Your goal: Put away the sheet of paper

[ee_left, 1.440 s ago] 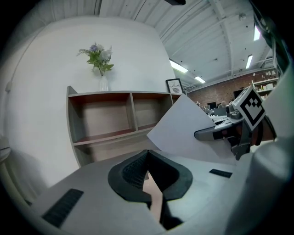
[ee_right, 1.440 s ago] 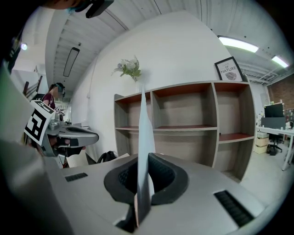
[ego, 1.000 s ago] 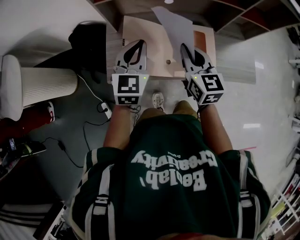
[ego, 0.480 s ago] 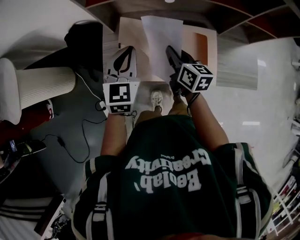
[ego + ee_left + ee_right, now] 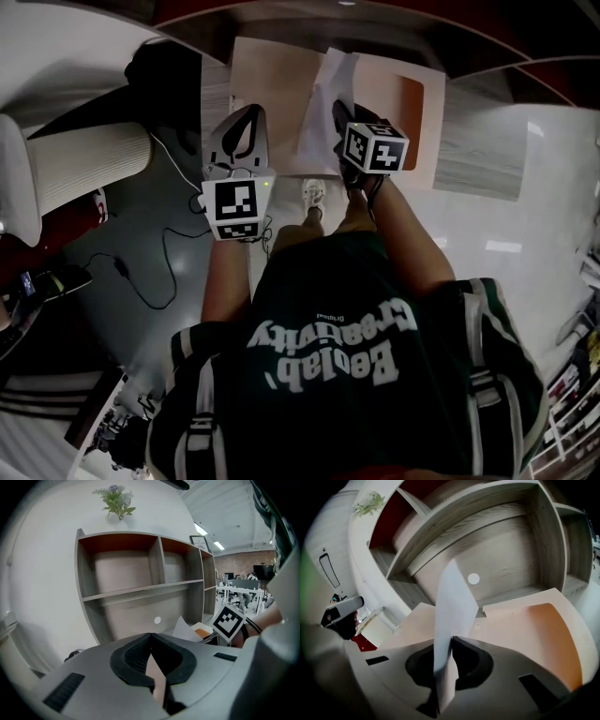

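The white sheet of paper (image 5: 319,122) hangs over the beige tabletop (image 5: 272,84) in front of the shelf unit (image 5: 140,583). My right gripper (image 5: 339,111) is shut on the sheet's near edge. In the right gripper view the paper (image 5: 452,602) stands up on edge from between the jaws of the right gripper (image 5: 451,640), tilted to the right. My left gripper (image 5: 251,111) hovers to the left of the sheet, apart from it. Seen in its own view, the left gripper (image 5: 151,634) has its tips together with nothing held, and the paper (image 5: 185,629) shows to its right.
An orange patch (image 5: 408,94) covers the tabletop's right part. The shelf (image 5: 497,550) has open compartments, with a plant (image 5: 115,498) on top. A white ribbed cylinder (image 5: 84,169), cables (image 5: 169,253) and a black object (image 5: 164,70) lie on the floor at the left.
My right gripper has come down and leftward with the paper and rolled, so the sheet now stands more on edge. The left gripper has sunk a little toward the table.
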Available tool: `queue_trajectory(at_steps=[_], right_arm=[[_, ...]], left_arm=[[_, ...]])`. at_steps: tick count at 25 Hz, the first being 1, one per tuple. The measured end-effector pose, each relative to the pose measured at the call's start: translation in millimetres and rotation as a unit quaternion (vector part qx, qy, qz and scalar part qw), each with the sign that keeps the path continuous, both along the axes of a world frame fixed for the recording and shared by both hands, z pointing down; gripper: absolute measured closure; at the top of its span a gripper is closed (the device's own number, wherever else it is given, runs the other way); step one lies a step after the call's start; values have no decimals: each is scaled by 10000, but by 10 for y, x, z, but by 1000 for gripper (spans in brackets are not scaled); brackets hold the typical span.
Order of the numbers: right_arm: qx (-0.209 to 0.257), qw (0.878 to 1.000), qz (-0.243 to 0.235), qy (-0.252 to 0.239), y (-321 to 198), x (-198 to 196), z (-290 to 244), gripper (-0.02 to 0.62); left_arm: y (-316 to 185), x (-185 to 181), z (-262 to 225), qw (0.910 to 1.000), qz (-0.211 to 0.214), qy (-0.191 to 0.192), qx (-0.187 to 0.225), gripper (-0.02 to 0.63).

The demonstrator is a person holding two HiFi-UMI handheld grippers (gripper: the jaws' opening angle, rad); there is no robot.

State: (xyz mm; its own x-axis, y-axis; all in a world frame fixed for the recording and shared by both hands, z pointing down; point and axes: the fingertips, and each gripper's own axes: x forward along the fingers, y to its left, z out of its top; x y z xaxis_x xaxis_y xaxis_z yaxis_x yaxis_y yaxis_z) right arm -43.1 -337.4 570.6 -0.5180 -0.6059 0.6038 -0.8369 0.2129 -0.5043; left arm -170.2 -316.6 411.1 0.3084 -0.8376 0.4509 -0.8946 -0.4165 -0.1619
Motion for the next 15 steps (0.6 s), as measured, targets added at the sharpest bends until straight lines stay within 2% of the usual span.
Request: queue_trajectory(at_steps=[3, 4, 5, 10, 15], right_arm=[[-71, 9986, -207, 481, -82, 57, 165, 553], [-63, 9976, -302, 625, -108, 69, 201, 518], [-43, 9962, -403, 769, -129, 83, 226, 396], [199, 9820, -660, 1760, -125, 409, 227, 364], [131, 9756, -236, 2179, -50, 1000, 173, 364]], left_arm=[[-73, 6, 75, 9999, -75, -2, -71, 588], [-94, 5, 101, 9999, -97, -2, -92, 588], [-114, 0, 126, 9999, -119, 0, -112, 588], [-204, -19, 187, 9997, -180, 55, -148, 588], [-282, 7, 216, 9996, -169, 137, -171, 588]])
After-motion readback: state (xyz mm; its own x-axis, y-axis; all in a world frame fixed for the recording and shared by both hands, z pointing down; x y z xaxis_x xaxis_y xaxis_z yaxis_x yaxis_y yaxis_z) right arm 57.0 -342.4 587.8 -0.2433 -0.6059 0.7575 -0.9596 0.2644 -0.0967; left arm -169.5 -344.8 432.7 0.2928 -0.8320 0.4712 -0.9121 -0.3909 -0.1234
